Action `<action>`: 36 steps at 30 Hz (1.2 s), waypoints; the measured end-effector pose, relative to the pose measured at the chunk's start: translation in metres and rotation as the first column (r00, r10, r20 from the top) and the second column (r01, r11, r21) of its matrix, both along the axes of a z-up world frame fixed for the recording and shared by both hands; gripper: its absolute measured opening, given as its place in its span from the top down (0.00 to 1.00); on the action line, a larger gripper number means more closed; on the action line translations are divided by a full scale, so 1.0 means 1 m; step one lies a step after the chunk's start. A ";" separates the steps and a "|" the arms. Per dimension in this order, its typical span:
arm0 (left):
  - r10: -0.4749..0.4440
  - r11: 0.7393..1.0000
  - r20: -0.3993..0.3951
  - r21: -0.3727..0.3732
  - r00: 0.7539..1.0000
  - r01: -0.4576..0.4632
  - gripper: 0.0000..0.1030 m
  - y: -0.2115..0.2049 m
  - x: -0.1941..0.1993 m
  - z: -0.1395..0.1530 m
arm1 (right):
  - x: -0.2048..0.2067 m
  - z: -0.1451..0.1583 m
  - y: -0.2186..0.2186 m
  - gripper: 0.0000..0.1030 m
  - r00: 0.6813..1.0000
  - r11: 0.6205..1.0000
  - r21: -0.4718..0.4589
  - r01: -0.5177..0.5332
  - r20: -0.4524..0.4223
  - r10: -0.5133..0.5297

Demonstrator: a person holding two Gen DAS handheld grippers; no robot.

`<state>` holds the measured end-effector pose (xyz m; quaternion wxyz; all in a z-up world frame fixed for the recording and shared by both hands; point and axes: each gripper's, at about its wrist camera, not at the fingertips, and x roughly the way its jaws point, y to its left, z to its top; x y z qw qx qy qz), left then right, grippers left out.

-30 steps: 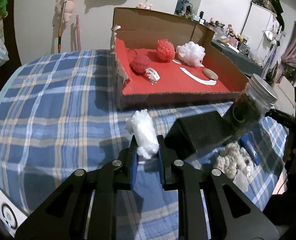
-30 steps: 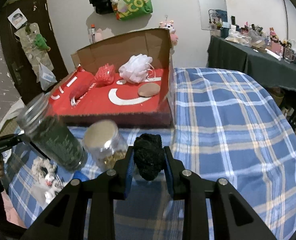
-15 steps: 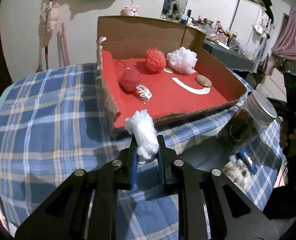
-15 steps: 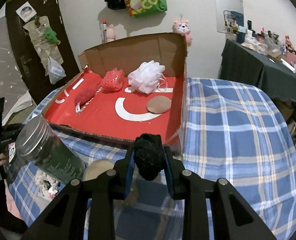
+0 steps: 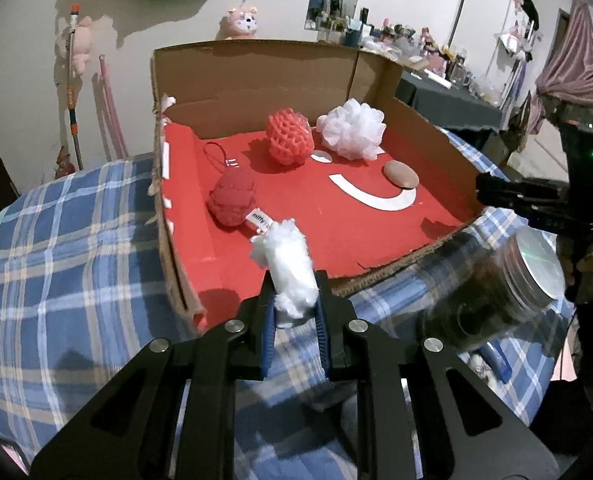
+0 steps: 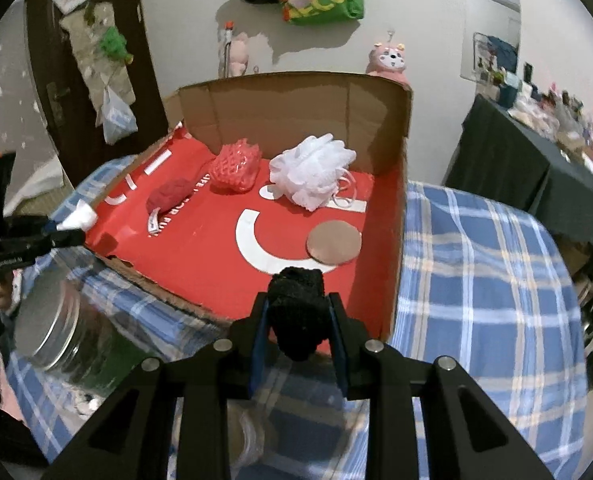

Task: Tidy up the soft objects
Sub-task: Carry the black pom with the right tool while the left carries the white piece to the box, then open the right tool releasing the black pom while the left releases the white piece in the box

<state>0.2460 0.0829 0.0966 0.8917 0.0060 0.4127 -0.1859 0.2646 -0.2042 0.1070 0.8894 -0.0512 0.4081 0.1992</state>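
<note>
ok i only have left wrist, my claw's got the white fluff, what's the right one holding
observer: the right claw is shut on a black fuzzy lump.
operator: where's it pointing
observer: at the cardboard box, near its front right corner, with the tan disc just beyond the lump.
operator: does the white pouf have a cord
observer: yes, white cord loops lie on the red floor to the right of the white pouf.
</note>
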 end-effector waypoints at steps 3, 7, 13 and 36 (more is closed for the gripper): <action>-0.004 0.999 -0.023 0.037 1.000 0.005 0.84 -0.006 0.014 -0.004 | 0.013 -0.003 0.010 0.71 1.000 0.998 -0.054 -0.013 -0.019 0.012; 0.007 0.995 -0.067 0.097 0.998 -0.001 0.84 -0.012 0.030 -0.014 | 0.029 -0.011 0.021 0.71 0.998 0.990 -0.141 -0.022 -0.057 0.014; 0.025 0.984 -0.104 0.177 0.994 -0.006 0.84 -0.017 0.047 -0.028 | 0.051 -0.028 0.036 0.71 0.992 0.964 -0.262 -0.043 -0.123 0.010; -0.020 0.950 -0.182 0.304 0.983 0.076 0.84 -0.036 0.071 -0.045 | 0.069 -0.050 0.065 0.70 0.981 0.874 -0.465 -0.138 -0.185 0.056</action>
